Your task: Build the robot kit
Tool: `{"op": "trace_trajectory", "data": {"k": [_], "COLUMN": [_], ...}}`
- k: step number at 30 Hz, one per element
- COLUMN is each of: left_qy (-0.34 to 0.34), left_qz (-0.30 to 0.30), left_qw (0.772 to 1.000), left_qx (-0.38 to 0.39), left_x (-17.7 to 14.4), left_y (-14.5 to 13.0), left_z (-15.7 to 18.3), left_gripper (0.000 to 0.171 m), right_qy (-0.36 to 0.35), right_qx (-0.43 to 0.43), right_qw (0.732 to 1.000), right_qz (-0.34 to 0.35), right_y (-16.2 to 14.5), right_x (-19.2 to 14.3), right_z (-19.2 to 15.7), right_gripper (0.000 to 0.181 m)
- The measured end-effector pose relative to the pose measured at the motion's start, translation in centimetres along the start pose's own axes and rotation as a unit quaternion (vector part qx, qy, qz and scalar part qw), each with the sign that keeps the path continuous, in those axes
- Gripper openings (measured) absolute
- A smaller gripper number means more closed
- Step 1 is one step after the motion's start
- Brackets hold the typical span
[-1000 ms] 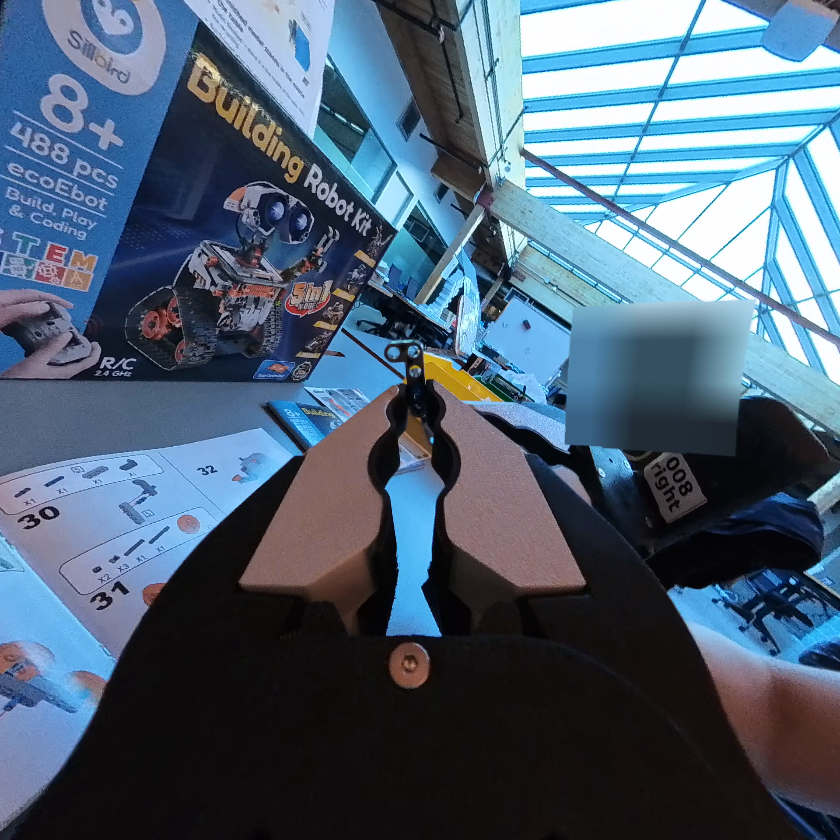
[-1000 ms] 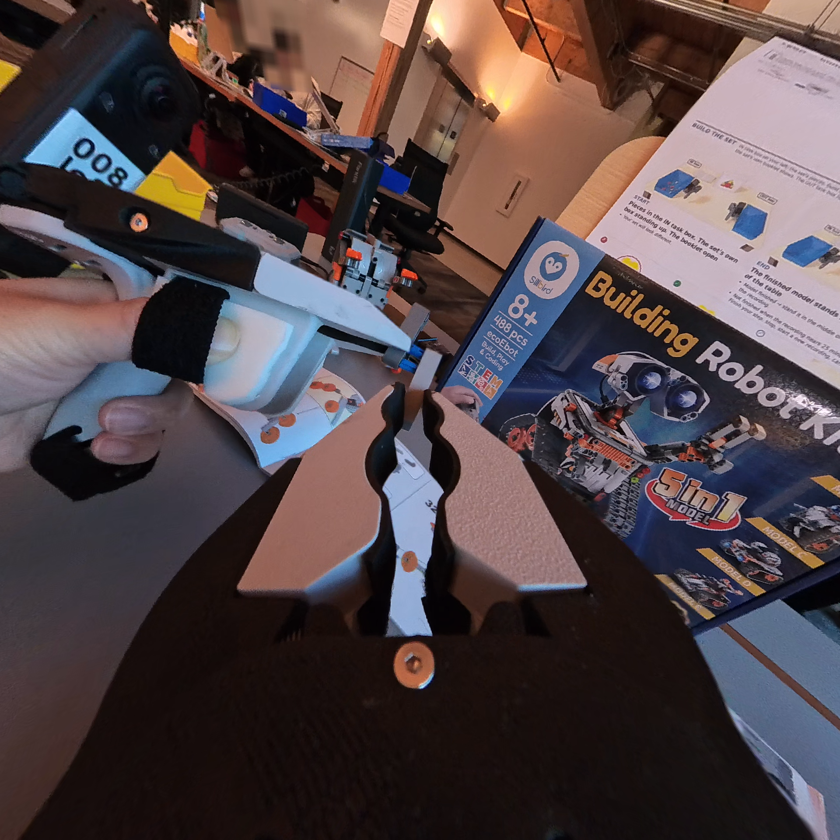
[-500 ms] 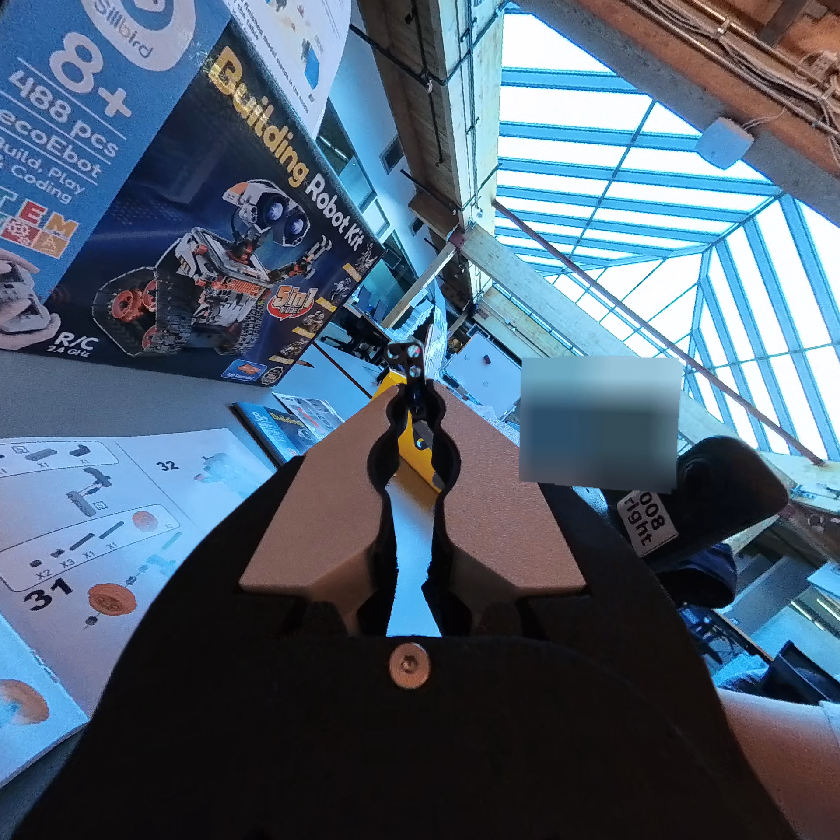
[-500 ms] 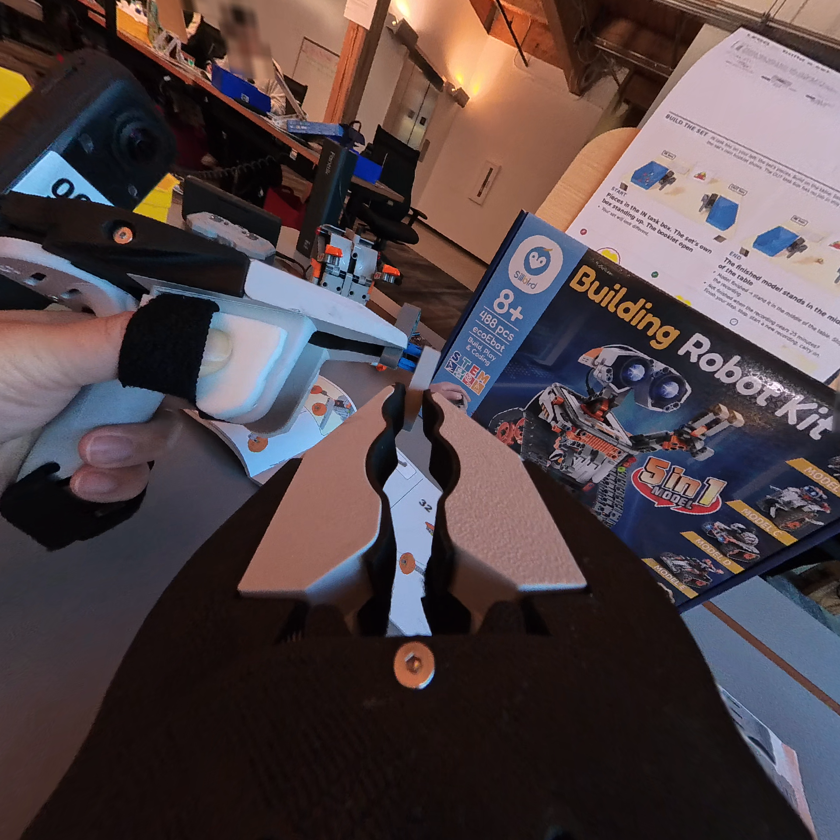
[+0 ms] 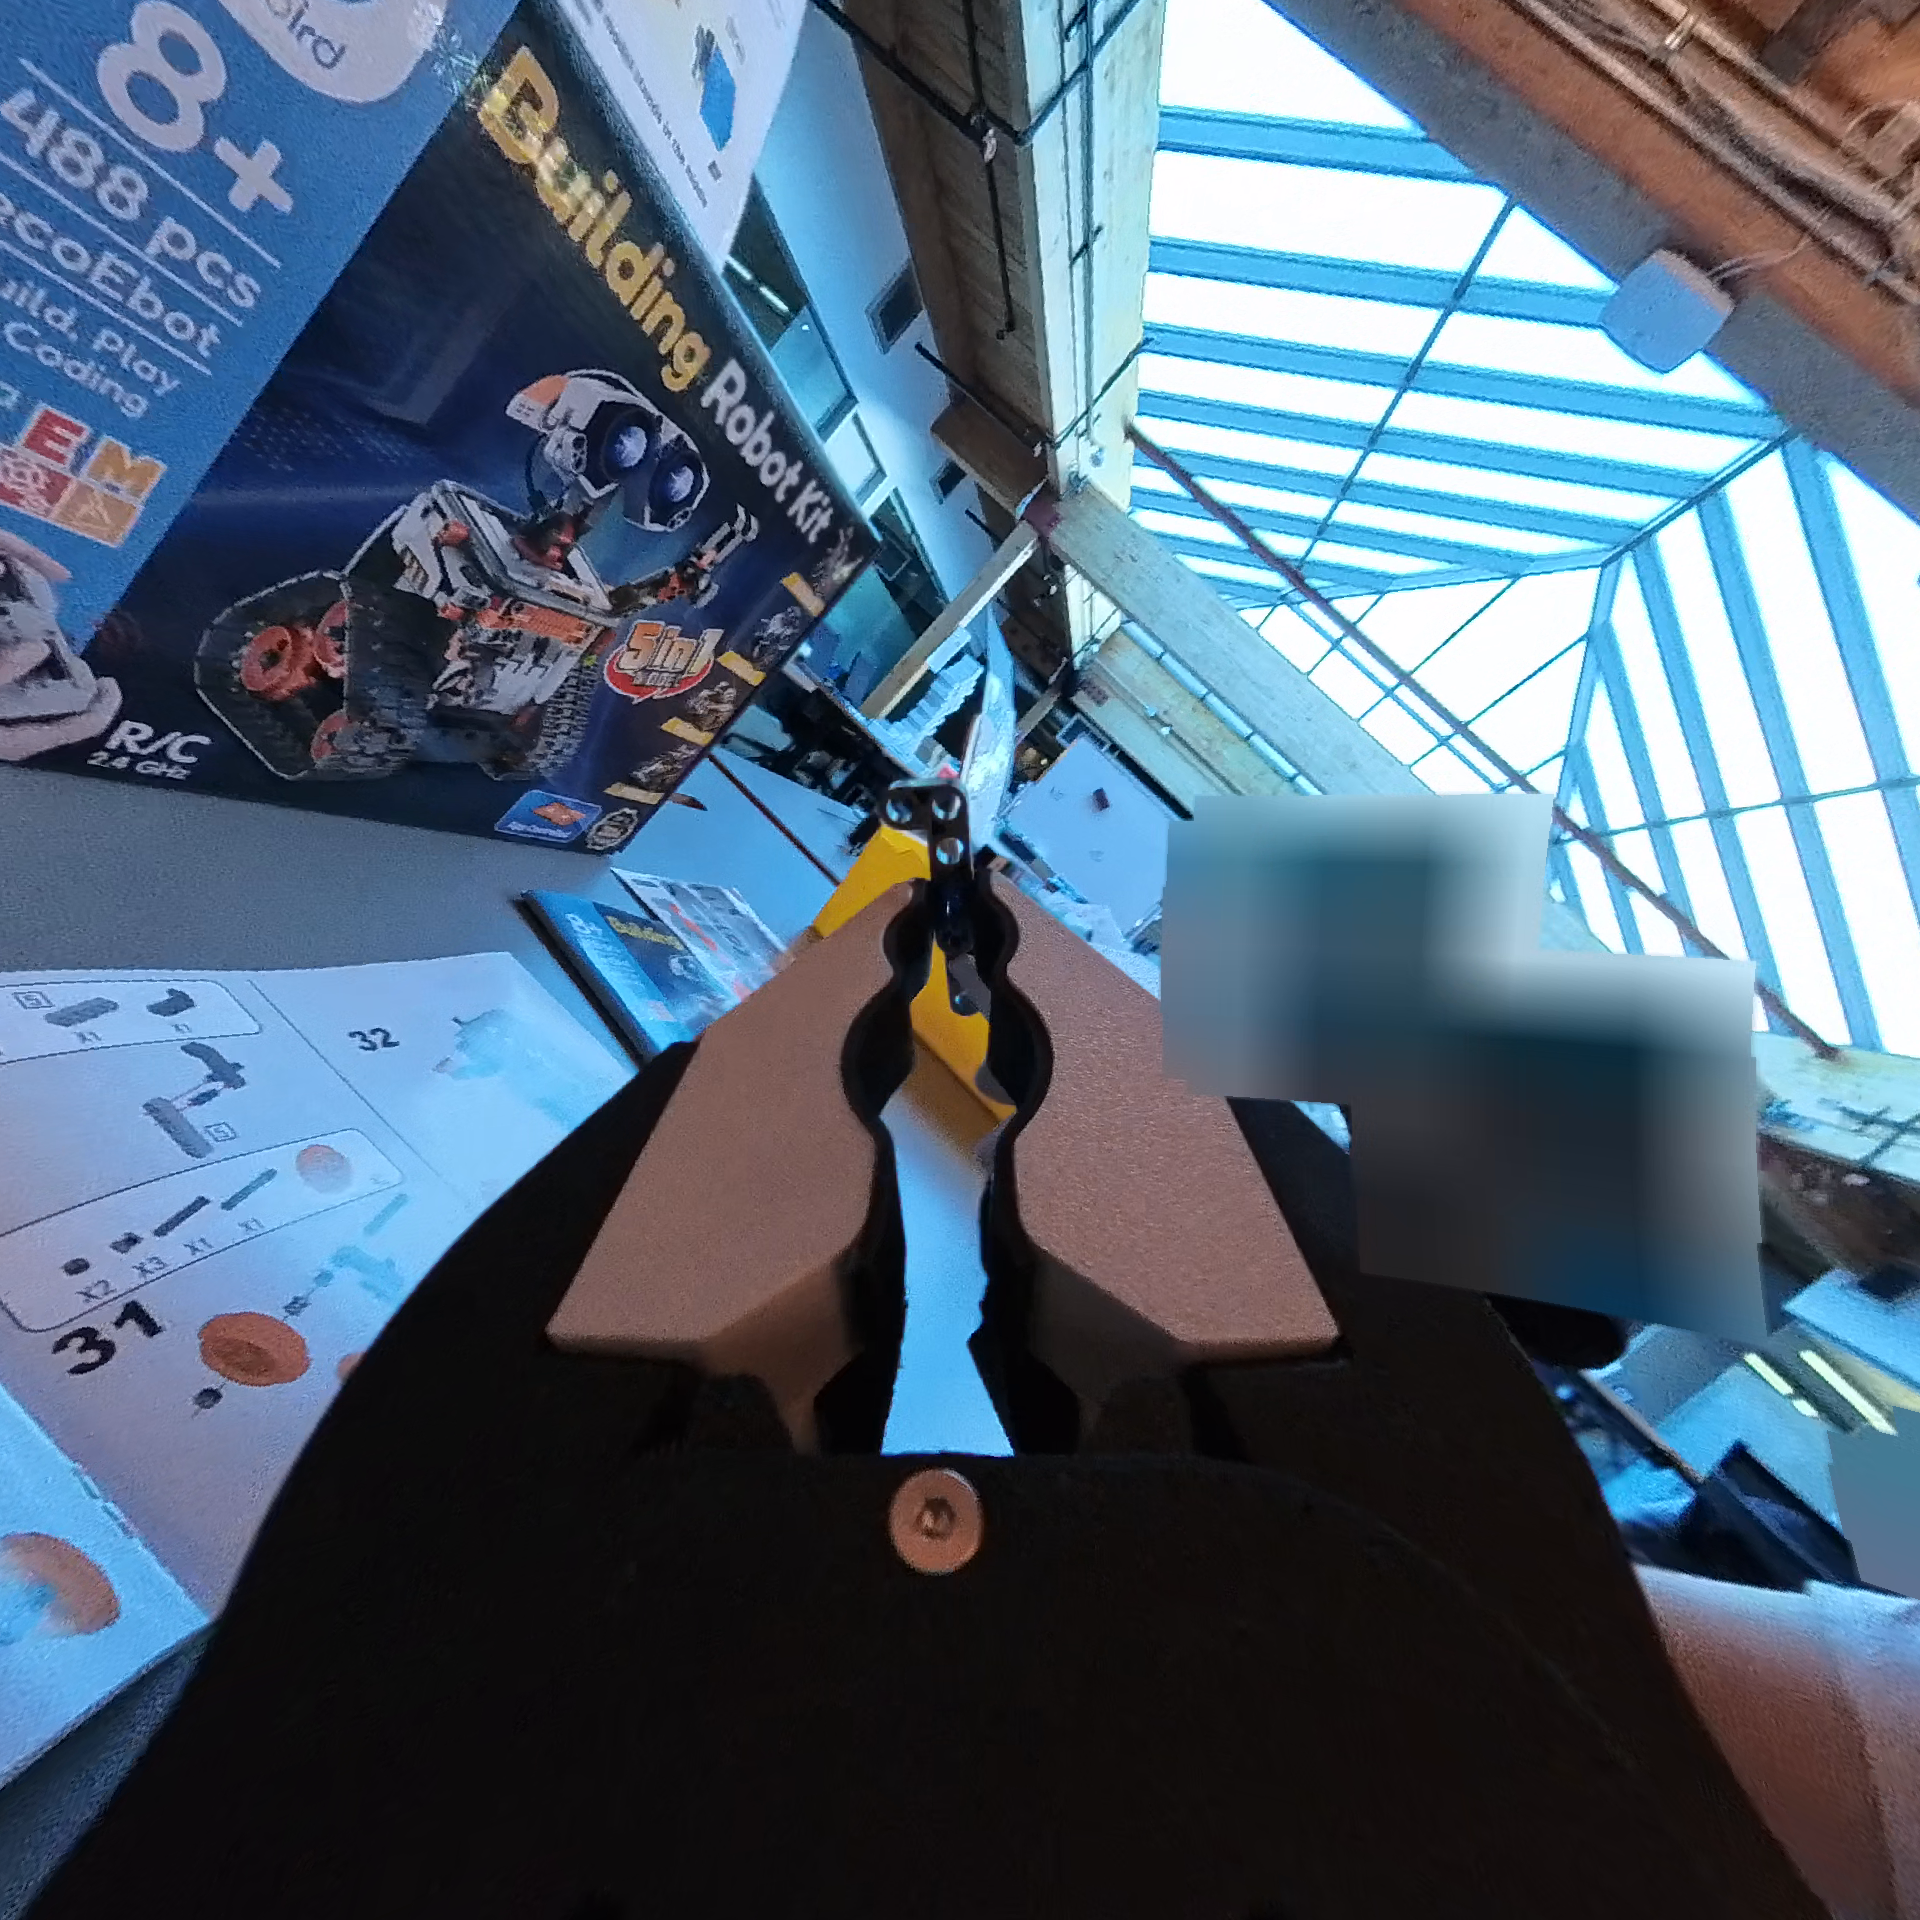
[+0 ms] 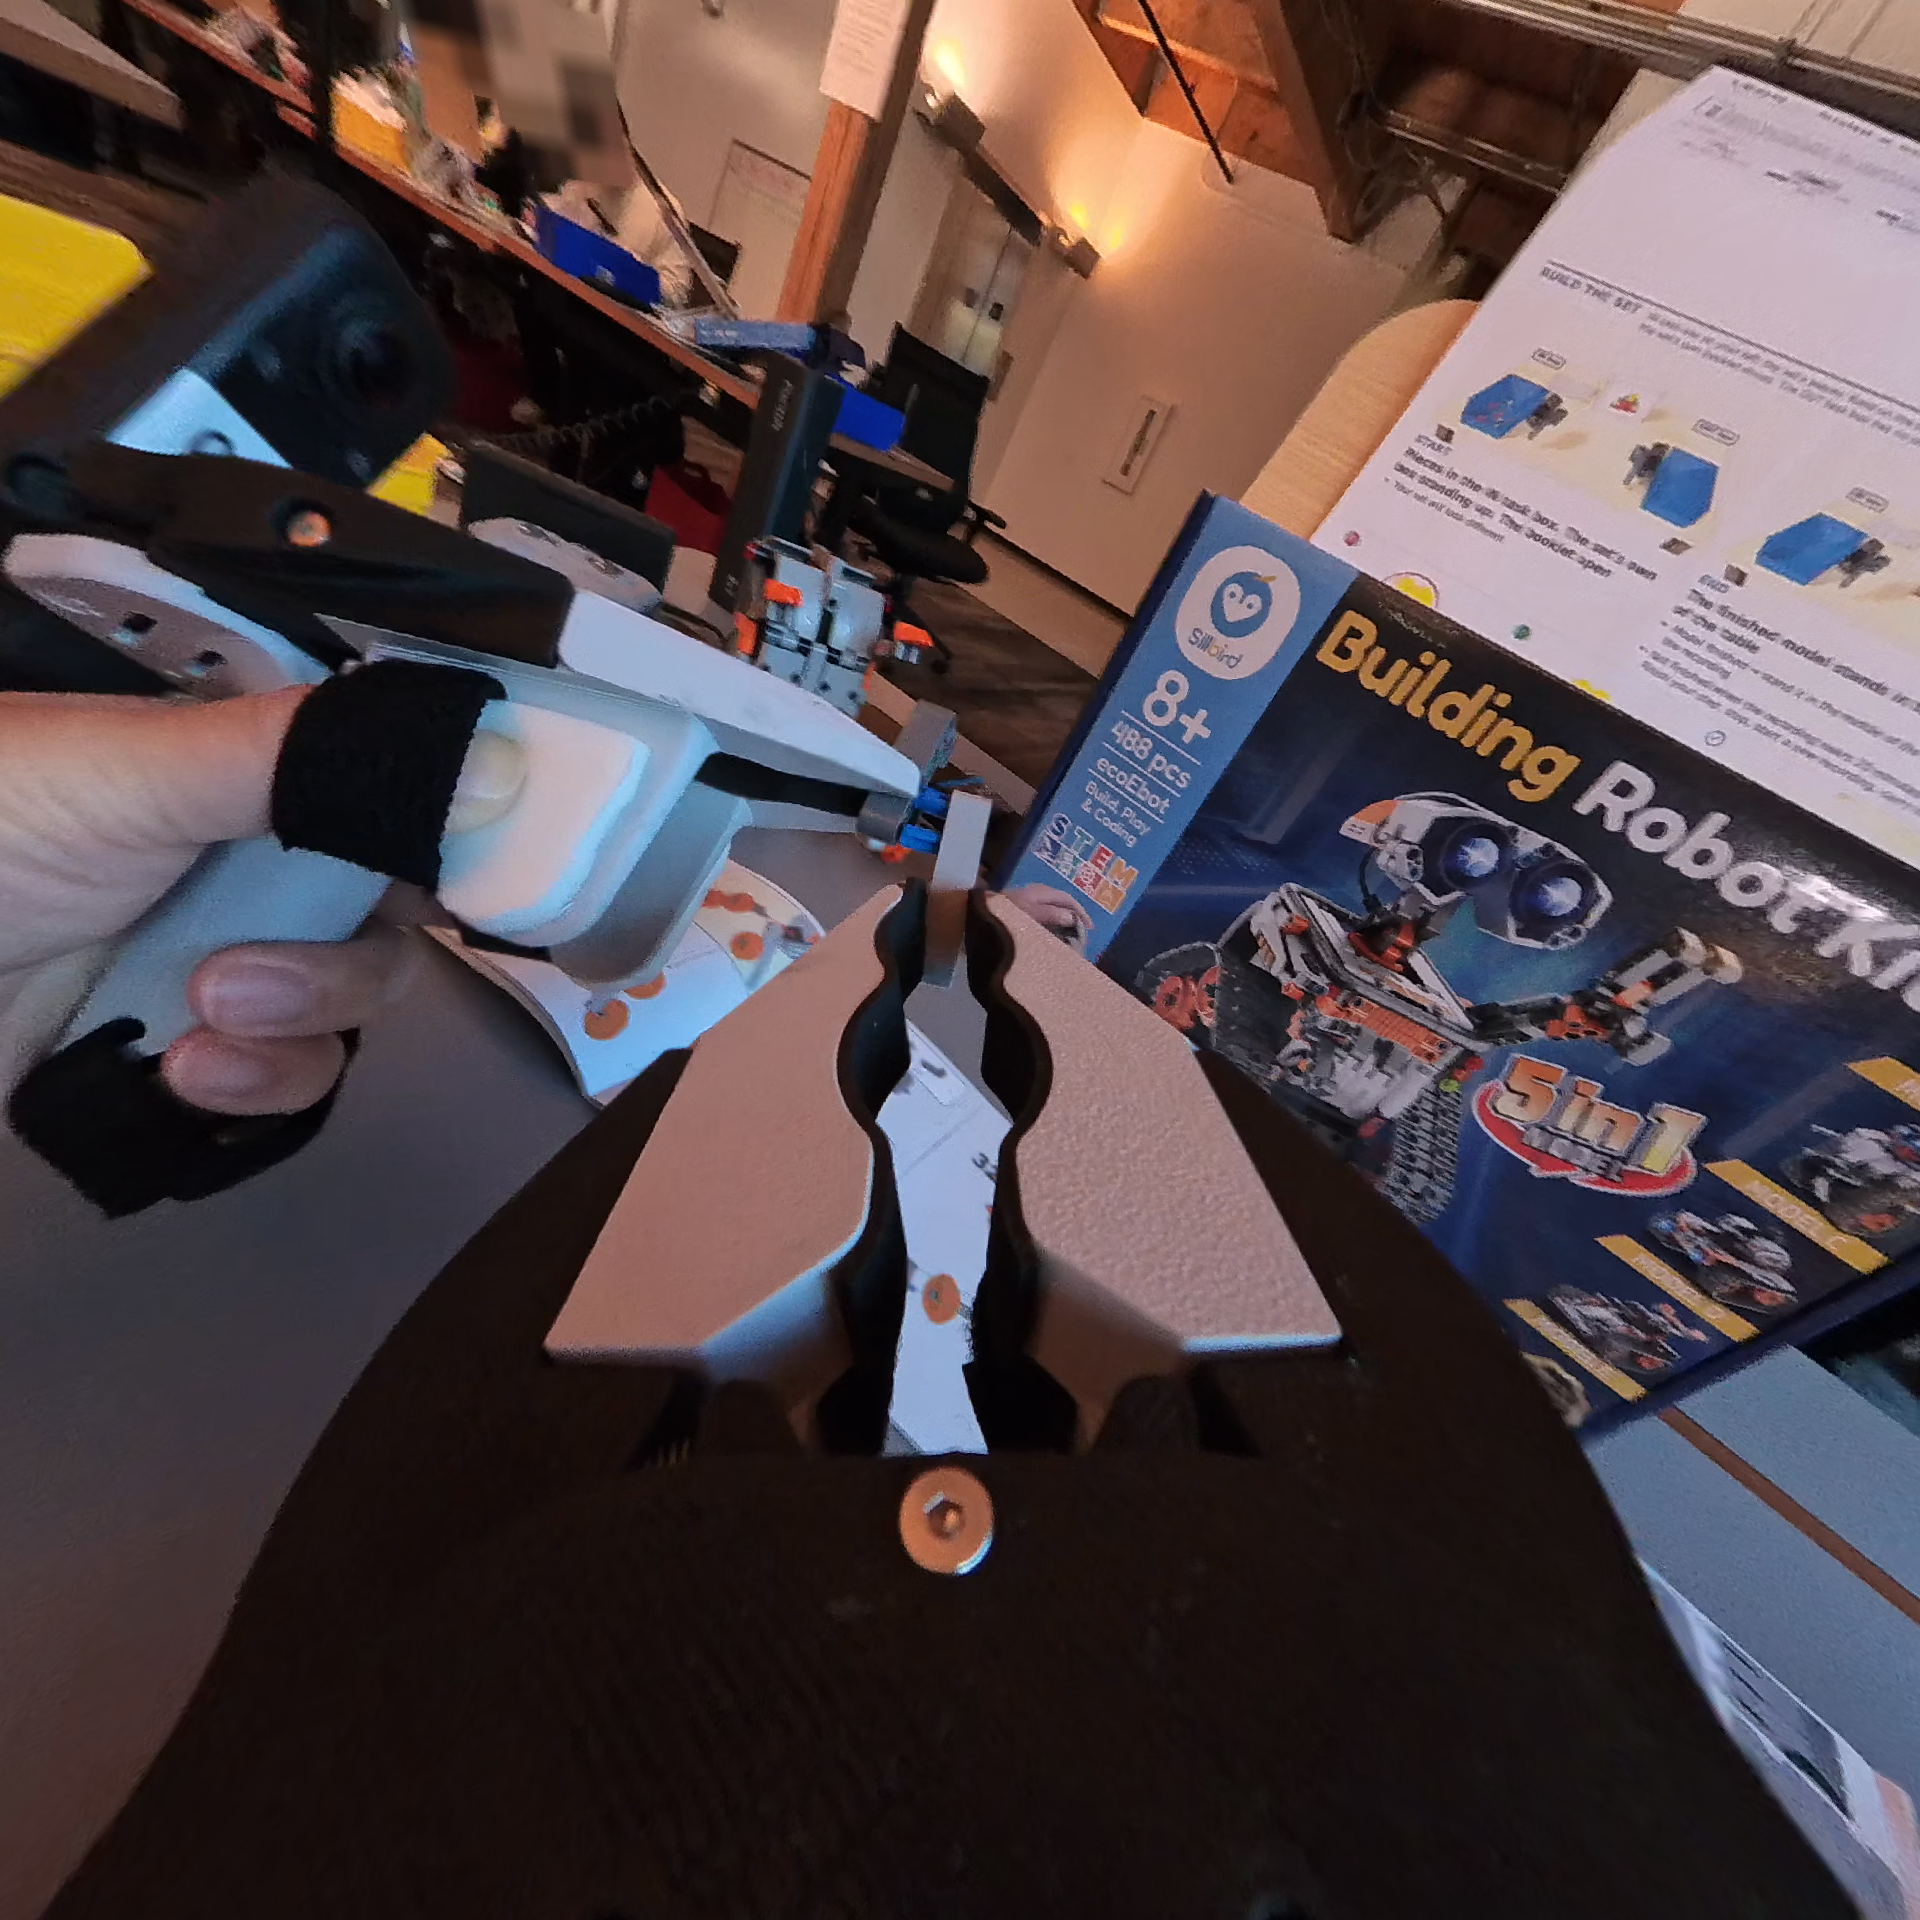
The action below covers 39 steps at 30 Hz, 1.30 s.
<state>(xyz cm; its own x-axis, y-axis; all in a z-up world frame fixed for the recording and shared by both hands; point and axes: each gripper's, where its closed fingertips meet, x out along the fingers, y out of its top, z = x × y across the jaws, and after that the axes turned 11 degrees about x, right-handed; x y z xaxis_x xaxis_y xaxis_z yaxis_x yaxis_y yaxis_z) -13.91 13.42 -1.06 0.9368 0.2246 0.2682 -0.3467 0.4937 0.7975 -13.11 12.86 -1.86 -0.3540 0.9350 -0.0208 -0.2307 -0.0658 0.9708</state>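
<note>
My left gripper (image 5: 948,914) is shut on a small dark L-shaped building piece (image 5: 940,831) with holes, which sticks up past the fingertips; the view tilts up toward the skylight. My right gripper (image 6: 945,904) is shut on a flat light grey piece (image 6: 958,862) that stands up between the tips. The left gripper also shows in the right wrist view (image 6: 883,821), held in a hand (image 6: 125,821) at the left, its tips with a grey and blue piece close to the right gripper's piece. An open instruction booklet (image 5: 270,1122) lies on the grey table (image 5: 260,873).
A large blue robot kit box (image 6: 1475,935) stands upright behind the booklet; it also shows in the left wrist view (image 5: 416,436). A white instruction sheet (image 6: 1683,436) leans behind it. A yellow bin (image 5: 883,883) and a second booklet (image 5: 665,945) lie farther off. A built model (image 6: 831,644) stands beyond. Both grippers' tips are close together, under 4 cm apart.
The left gripper has tilted further upward, so more skylight shows and the booklet has slid down-left. The right gripper has shifted slightly; both stay shut on their pieces.
</note>
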Motion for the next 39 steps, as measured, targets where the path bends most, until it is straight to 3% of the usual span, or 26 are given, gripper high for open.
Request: {"op": "trace_trajectory", "data": {"k": [7, 15, 30, 34, 39], "left_qy": [-0.029, -0.029, 0.020, 0.024, 0.037], "left_qz": [-0.021, -0.047, -0.128, -0.129, -0.083], "left_qw": [0.998, 0.997, 0.987, 0.986, 0.992], "left_qx": [-0.050, -0.045, 0.095, 0.104, 0.082], "left_x": [-0.2, -0.4, -0.6, -0.6, -0.4], "left_y": [-0.3, -0.8, -2.0, -2.0, -1.5], "left_z": [0.1, 0.1, -0.1, 0.0, 0.0], "left_gripper": [0.004, 0.005, 0.005, 0.005, 0.005], "right_qy": [0.051, 0.085, 0.133, 0.128, 0.106], "right_qx": [-0.028, -0.051, -0.048, -0.049, -0.042], "right_qw": [0.998, 0.995, 0.990, 0.990, 0.993], "right_qz": [0.007, -0.003, -0.022, -0.018, -0.005], "right_y": [-0.3, -0.7, -1.3, -1.2, -0.7], "right_x": [-0.2, -0.5, -1.1, -1.2, -0.8], "right_z": [-0.3, -0.5, -0.9, -0.9, -0.7], "right_gripper": [0.005, 0.005, 0.006, 0.006, 0.006]}}
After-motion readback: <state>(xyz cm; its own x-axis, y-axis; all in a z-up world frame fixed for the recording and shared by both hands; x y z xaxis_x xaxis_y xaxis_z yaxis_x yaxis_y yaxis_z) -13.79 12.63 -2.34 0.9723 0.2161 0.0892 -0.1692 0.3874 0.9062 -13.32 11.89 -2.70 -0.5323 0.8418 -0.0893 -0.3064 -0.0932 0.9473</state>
